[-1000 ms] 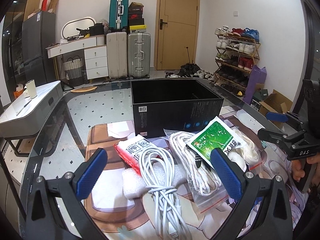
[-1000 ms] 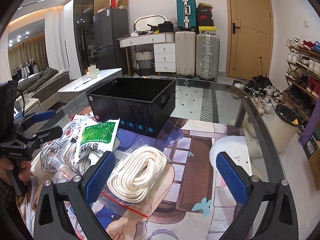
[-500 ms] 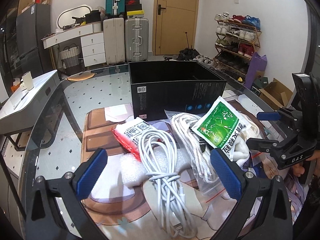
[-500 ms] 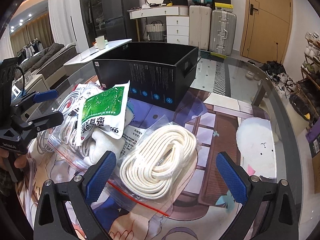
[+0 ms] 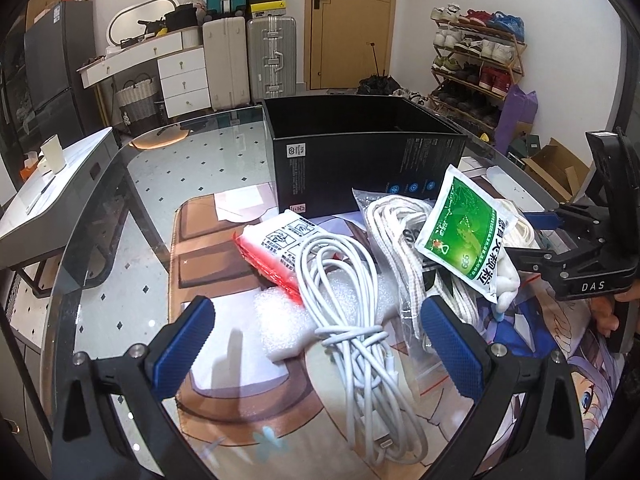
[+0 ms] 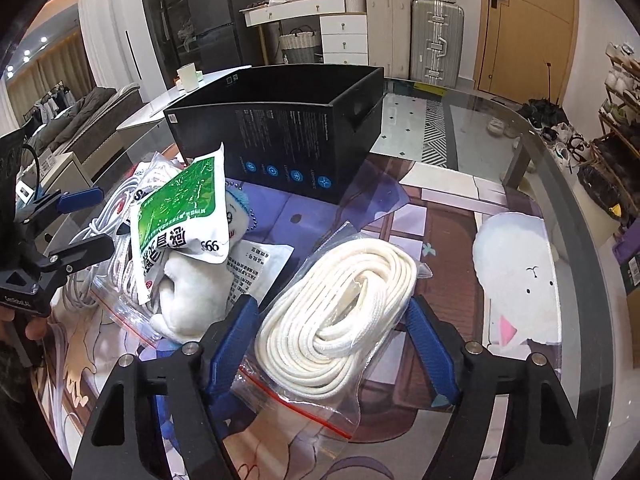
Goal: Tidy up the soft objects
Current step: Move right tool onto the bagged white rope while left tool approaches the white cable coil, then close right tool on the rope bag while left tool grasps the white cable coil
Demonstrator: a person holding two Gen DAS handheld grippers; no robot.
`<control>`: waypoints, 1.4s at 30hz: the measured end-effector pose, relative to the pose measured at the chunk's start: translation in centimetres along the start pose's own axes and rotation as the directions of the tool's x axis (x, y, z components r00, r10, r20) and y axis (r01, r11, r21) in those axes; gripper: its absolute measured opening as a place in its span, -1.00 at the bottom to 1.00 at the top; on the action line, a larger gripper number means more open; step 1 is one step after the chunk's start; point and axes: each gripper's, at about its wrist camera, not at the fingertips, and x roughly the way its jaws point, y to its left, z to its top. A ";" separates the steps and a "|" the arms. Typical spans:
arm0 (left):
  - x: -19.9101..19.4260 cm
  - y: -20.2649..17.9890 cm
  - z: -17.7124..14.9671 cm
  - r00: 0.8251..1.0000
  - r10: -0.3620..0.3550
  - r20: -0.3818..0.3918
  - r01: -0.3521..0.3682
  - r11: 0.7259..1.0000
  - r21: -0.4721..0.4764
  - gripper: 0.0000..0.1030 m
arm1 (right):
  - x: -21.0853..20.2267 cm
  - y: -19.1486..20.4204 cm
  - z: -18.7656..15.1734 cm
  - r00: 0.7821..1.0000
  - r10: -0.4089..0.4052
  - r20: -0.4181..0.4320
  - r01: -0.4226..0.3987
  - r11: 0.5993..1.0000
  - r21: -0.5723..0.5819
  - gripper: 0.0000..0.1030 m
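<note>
A pile of soft things lies on the glass table before an open black box point(image 5: 360, 152) point(image 6: 280, 136). My left gripper point(image 5: 316, 340) is open over a white cable bundle point(image 5: 352, 320) and white foam point(image 5: 280, 320). My right gripper point(image 6: 332, 340) is partly closed, its pads flanking a bagged coil of white rope point(image 6: 340, 300); contact is unclear. A green-and-white packet point(image 5: 464, 236) point(image 6: 180, 220) leans on a white plush toy point(image 6: 192, 288). A red-and-white packet point(image 5: 276, 248) and a second bagged rope point(image 5: 400, 248) lie nearby.
A printed mat point(image 6: 440, 240) covers the table. The curved glass edge point(image 5: 100, 208) runs on the left. The other gripper shows in each view, at the right point(image 5: 580, 264) and at the left point(image 6: 60, 240). Suitcases, a shoe rack and a door stand behind.
Both grippers came lower and closer to the pile. The right gripper's fingers narrowed around the bagged rope coil. The left stayed open.
</note>
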 end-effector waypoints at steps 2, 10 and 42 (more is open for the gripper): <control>0.1 0.1 0.0 1.000 -0.001 -0.006 0.001 1.000 0.002 1.00 | -0.2 0.0 -0.1 1.000 -0.007 0.001 0.007 1.000 0.004 0.38; 0.2 0.3 0.2 1.000 -0.029 -0.012 0.029 1.000 -0.003 0.79 | -0.4 0.5 -0.1 1.000 -0.029 0.008 0.029 0.999 -0.017 0.01; -0.9 1.3 -1.0 0.999 -0.042 -0.024 0.042 0.999 -0.011 0.08 | -0.6 -0.1 -0.3 1.000 0.021 0.017 -0.021 1.000 0.004 -0.18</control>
